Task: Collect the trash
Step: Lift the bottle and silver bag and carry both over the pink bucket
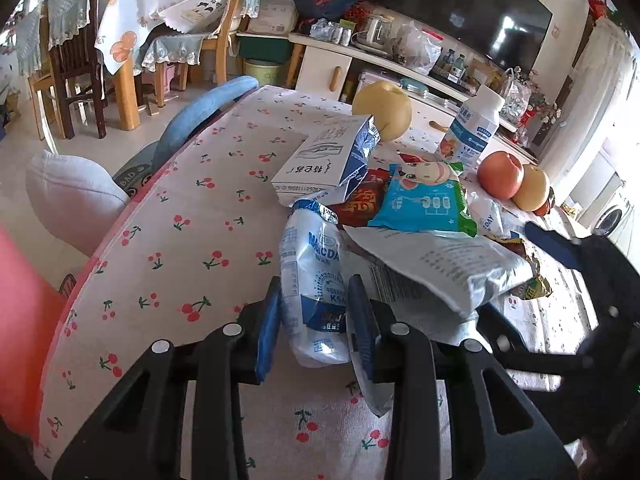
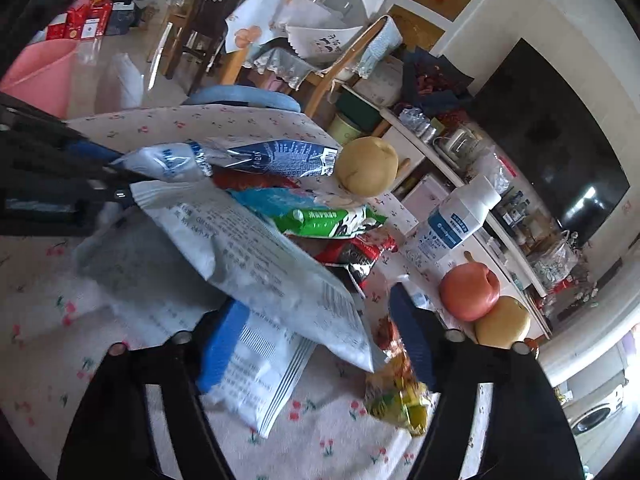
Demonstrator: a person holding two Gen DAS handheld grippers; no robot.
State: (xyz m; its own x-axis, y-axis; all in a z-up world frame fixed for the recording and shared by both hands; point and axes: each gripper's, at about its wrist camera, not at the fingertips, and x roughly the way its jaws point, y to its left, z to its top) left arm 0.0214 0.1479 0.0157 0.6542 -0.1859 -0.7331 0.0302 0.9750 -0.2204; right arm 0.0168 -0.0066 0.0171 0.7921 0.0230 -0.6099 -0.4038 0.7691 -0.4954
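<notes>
A heap of empty wrappers lies on the cherry-print tablecloth (image 1: 200, 216). My left gripper (image 1: 315, 286) is shut on a white-and-blue milk pouch (image 1: 308, 248), and both blue pads press its sides. The same pouch (image 2: 168, 162) shows in the right wrist view, held by the left gripper (image 2: 116, 174). My right gripper (image 2: 318, 300) is open and straddles a large white printed wrapper (image 2: 272, 264). A crumpled yellow-green wrapper (image 2: 400, 392) lies by its right finger. A blue-green snack bag (image 1: 424, 200), a red wrapper (image 1: 360, 204) and a milk carton (image 1: 324, 160) lie behind.
Two pears (image 1: 384, 110) (image 1: 530, 188), an apple (image 1: 500, 174) and a white bottle (image 1: 472, 132) stand at the far side of the table. A pink bin (image 2: 40, 76) is beyond the table's left edge. Chairs, a TV cabinet and a washing machine ring the table.
</notes>
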